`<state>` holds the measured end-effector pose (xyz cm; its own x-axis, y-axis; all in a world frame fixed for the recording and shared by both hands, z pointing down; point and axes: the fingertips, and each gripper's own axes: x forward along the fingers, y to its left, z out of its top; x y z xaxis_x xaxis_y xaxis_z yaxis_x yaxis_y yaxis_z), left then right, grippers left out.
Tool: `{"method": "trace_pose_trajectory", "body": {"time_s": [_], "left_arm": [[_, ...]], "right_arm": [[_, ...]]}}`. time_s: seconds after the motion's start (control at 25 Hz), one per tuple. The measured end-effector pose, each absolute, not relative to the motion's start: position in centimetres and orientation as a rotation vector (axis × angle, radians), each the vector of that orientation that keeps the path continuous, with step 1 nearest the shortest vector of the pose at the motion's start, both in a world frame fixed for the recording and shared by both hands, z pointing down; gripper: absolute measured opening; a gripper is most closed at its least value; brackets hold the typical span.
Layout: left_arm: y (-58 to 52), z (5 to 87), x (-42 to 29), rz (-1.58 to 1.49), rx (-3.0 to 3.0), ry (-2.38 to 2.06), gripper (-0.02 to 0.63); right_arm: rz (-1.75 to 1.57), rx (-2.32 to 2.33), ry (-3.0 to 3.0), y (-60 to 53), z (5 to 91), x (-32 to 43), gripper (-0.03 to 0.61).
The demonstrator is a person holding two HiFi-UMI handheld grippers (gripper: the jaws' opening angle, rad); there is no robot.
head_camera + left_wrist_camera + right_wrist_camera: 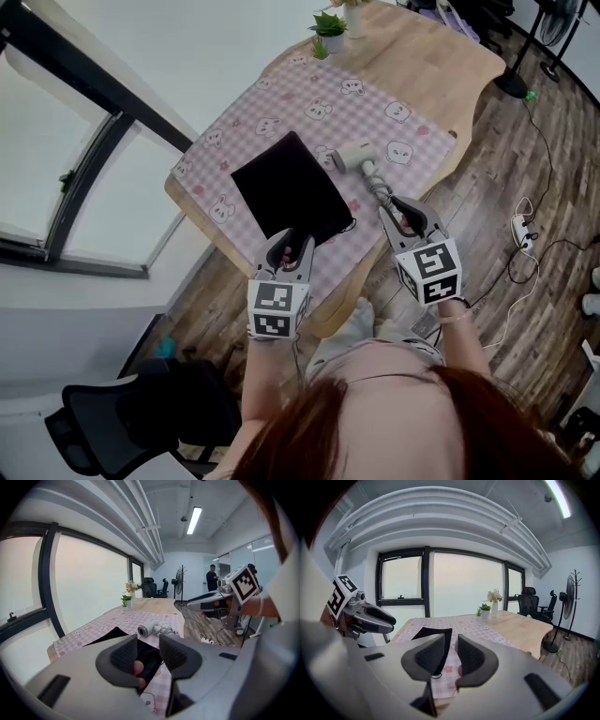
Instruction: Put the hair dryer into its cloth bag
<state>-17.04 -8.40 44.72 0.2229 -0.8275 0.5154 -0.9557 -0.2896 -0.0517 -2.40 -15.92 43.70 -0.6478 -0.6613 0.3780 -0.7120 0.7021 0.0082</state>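
Note:
A black cloth bag [291, 187] lies flat on the pink checked tablecloth [281, 103]. To its right lies the white hair dryer [354, 157], with its cord [377, 183] trailing toward the table's near edge. My left gripper [289, 246] hovers at the bag's near edge, jaws apart with nothing between them. My right gripper [405, 214] is over the near end of the cord, jaws slightly apart and empty. In the left gripper view the bag [101, 637] and dryer [147, 630] lie beyond the left gripper [148, 653]. The right gripper view shows the bag [436, 632] ahead of the right gripper [451, 656].
The wooden table [441, 66] carries a small potted plant [329, 28] and a vase at its far end. A power strip [518, 228] and cables lie on the floor to the right. A black chair [122, 417] stands at the lower left, a window at the left.

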Motion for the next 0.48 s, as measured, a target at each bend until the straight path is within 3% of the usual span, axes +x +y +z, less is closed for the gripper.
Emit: {"method": "trace_pose_trajectory", "body": {"time_s": [0.48], "left_arm": [[-10.6,49.4,-18.1,0.84,2.238,-1.544,0.15]], "right_arm": [[0.222,1.094,-2.467,-19.0,47.4,-2.6,0.12]]}}
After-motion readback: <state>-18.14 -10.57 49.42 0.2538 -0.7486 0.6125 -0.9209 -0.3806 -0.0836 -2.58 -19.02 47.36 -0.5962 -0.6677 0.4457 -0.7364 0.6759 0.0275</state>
